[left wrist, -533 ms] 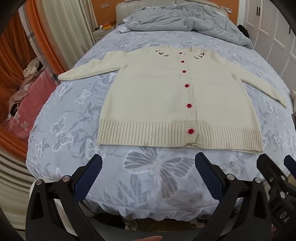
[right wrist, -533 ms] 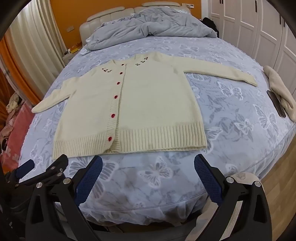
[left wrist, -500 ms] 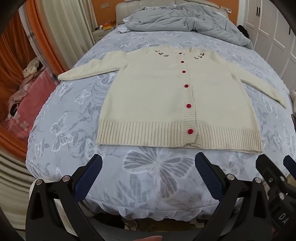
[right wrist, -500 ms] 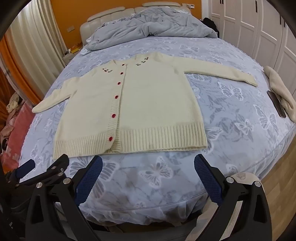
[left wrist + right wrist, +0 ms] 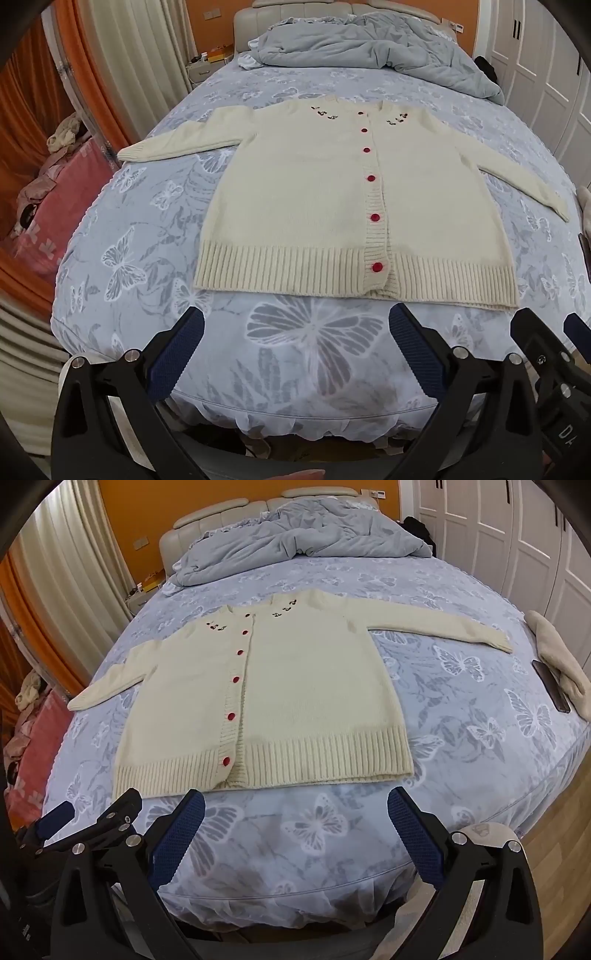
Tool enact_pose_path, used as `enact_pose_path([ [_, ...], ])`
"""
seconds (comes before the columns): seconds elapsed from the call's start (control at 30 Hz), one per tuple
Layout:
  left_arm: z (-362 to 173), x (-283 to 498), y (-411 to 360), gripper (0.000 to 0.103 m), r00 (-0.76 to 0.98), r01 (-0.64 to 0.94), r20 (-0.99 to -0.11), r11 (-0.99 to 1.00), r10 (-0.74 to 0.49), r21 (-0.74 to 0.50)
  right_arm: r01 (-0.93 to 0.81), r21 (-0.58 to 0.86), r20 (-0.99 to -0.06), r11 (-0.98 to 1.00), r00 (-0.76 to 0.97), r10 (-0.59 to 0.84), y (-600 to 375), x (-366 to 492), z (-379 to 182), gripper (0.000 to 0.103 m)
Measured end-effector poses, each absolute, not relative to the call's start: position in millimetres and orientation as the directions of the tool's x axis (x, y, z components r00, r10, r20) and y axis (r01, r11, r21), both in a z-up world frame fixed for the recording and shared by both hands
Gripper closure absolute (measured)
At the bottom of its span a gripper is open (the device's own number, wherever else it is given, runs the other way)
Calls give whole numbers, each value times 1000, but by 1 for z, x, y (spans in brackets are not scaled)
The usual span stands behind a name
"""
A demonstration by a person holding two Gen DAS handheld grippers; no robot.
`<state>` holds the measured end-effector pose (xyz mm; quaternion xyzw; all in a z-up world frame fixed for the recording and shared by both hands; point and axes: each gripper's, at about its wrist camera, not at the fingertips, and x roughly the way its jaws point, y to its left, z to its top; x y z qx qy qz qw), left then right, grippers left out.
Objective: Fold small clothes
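A cream knitted cardigan (image 5: pixel 332 199) (image 5: pixel 280 701) with red buttons lies flat and buttoned on the bed, sleeves spread to both sides, ribbed hem toward me. My left gripper (image 5: pixel 295 339) hovers open above the foot of the bed, short of the hem, with nothing between its blue pads. My right gripper (image 5: pixel 295 819) is open too, at the same distance from the hem, empty. Each gripper shows in the other's view: the right one (image 5: pixel 546 343) at the lower right edge, the left one (image 5: pixel 92 819) at the lower left.
The bed sheet (image 5: pixel 314 332) is pale blue with butterfly prints. A crumpled grey duvet (image 5: pixel 369 48) lies at the head. A beige cloth (image 5: pixel 557 661) and a dark phone (image 5: pixel 550 690) sit at the bed's right edge. Pink bedding (image 5: pixel 48 206) lies left of the bed; white wardrobe doors stand right.
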<state>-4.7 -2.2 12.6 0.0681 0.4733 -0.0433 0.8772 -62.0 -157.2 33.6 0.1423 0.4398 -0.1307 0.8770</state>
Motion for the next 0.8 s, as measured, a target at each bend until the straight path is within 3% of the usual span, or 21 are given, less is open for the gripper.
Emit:
enact_pose_path([
  [0.8,21,-12,2,5,568,130,-823,988,-9,79,361,124,-803,924,584,-121,-156,-69,45,5],
])
